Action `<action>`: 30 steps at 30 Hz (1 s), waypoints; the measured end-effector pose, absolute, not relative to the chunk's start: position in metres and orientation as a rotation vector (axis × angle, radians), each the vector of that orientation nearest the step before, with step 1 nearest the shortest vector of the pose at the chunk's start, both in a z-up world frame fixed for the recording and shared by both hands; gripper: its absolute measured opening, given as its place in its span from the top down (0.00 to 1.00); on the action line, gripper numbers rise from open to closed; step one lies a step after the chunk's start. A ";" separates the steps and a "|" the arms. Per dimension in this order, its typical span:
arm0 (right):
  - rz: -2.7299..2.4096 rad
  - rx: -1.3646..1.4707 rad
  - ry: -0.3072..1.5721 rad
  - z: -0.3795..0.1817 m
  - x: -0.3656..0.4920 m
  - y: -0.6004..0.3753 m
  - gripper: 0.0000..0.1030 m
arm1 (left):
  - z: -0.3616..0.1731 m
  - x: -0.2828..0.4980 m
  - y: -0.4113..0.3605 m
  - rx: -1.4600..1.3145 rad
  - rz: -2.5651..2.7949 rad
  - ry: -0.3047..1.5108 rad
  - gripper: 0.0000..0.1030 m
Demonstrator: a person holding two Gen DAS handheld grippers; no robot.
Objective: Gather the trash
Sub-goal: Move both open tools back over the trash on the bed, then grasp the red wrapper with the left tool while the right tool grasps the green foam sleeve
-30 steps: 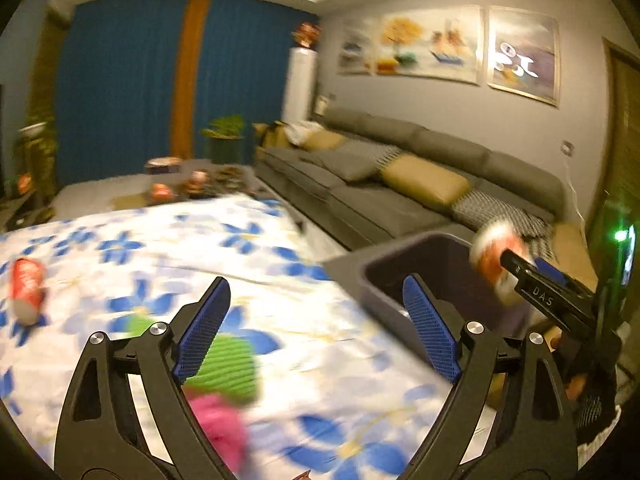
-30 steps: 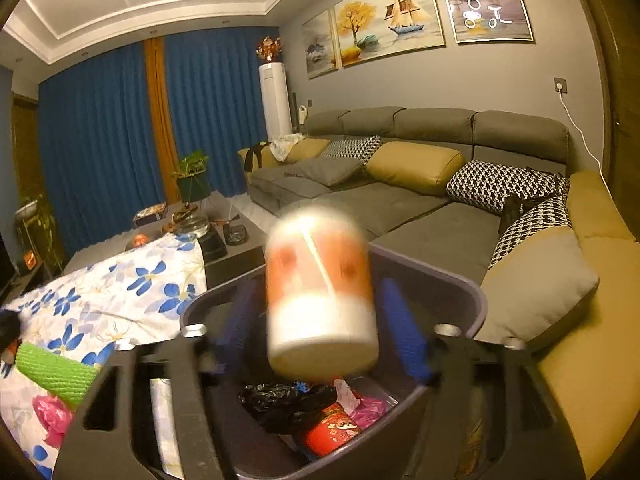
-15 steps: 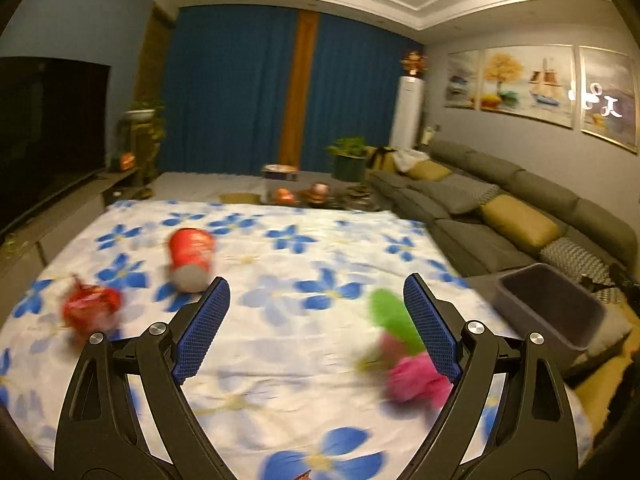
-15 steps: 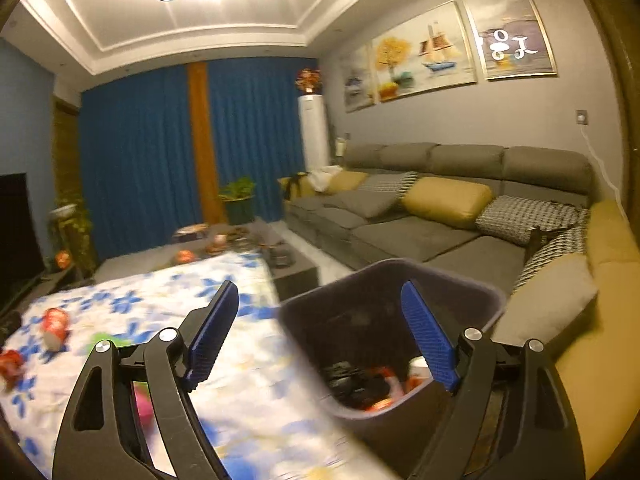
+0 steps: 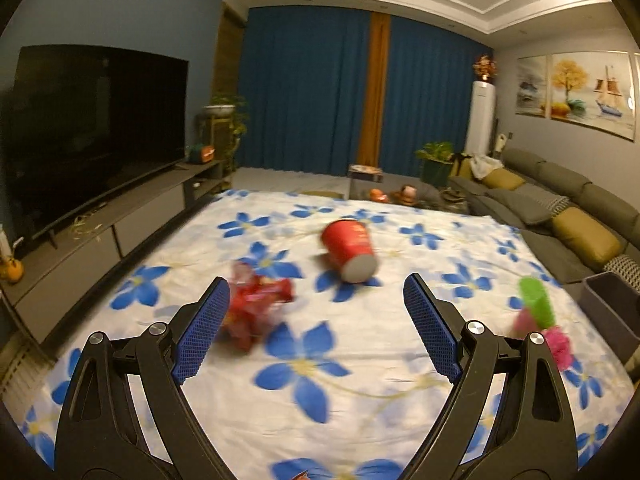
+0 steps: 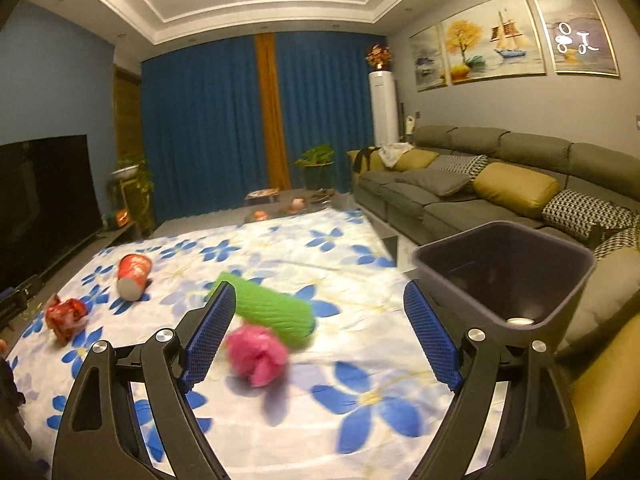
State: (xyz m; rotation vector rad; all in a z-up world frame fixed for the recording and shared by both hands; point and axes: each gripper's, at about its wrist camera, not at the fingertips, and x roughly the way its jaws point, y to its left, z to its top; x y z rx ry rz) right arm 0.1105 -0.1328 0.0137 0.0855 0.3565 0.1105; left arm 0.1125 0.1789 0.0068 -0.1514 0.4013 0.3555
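Both grippers are wide apart and hold nothing: the left gripper [image 5: 316, 328] hangs over the floral sheet [image 5: 360, 384] facing a crumpled red wrapper [image 5: 252, 312] just ahead of its left finger, and the right gripper [image 6: 320, 334] faces a pink wad [image 6: 258, 354] lying between its fingers' lines of sight. By my reading the job is partly done. The dark bin [image 6: 506, 276], standing at the sheet's right edge by the sofa [image 6: 472, 184], shows one pale round thing at its bottom, though most of its inside is hidden, so I cannot tell how much it holds. Four pieces remain on the sheet: the wrapper, the pink wad, a red cup [image 5: 350, 250] and a green roll [image 6: 272, 310]. The cup lies on its side, long axis running away from the left camera and slightly leftward, its grey base toward that camera and its mouth toward the curtains. The roll also lies flat, its long axis slanting from far-left to near-right in the right view, the near end just beside the pink wad, possibly touching; blur leaves that unsure. The wrapper and wad are shapeless lumps with no clear axis.
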 end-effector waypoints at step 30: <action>0.114 -0.031 0.497 -0.022 0.161 -0.078 0.19 | -0.065 0.193 0.264 -0.334 0.250 0.678 0.73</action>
